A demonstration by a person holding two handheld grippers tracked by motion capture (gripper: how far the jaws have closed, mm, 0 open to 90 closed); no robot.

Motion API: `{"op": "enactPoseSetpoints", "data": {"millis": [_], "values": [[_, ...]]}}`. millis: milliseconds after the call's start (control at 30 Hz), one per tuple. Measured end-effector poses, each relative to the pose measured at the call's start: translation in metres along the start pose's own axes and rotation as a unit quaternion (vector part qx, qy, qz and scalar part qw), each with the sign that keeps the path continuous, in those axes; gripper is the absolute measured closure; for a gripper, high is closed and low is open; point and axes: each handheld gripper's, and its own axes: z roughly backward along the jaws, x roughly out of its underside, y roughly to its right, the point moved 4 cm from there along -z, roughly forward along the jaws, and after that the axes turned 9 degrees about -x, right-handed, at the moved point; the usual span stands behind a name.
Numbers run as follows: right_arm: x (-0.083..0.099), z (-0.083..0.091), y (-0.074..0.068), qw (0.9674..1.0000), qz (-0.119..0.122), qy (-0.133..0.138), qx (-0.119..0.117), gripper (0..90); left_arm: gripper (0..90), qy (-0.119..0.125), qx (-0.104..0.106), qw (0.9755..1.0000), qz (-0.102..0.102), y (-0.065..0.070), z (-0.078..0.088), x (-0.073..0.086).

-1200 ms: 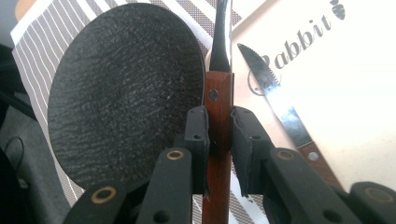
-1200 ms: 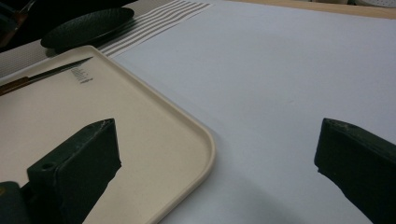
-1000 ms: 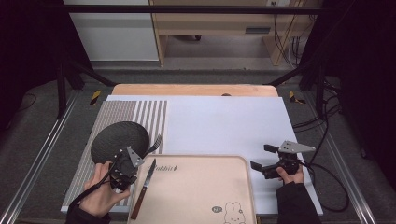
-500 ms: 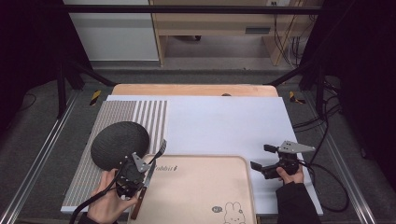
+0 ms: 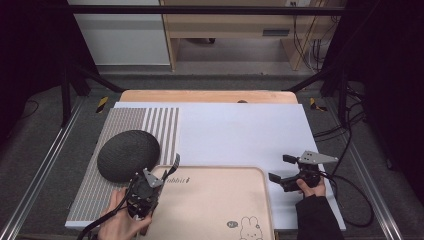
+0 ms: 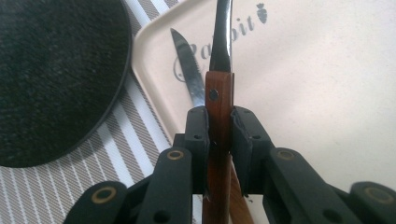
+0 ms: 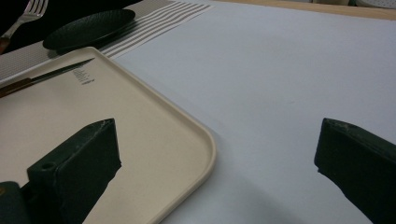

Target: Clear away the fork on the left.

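Left gripper [image 6: 219, 128] pinches the fork [image 6: 219, 70] by its wooden handle, above the smooth beige tray's [image 5: 215, 210] 9 o'clock edge. Serrated knife [image 6: 187, 65] lies on the tray beneath. Right gripper [image 5: 280, 168] spread, empty.

A recording lab staged as a dining setting: black metal frame [image 5: 75, 75] around the worktop [image 5: 240, 125], loose cables [image 5: 320, 45] on the far right floor, white sheet, striped placemat [image 5: 160, 125] and beige tray [image 5: 215, 205] laid out near.
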Motion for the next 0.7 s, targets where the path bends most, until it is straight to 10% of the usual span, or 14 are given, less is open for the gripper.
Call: {"op": "enactPoseSetpoints", "data": {"millis": [700], "values": [[0.000,0.000,0.000,1.0000,0.001,-0.001,-0.001,0.4,76.6,-0.024,0.035,0.9991,0.003,0.023,-0.001,0.006]]}}
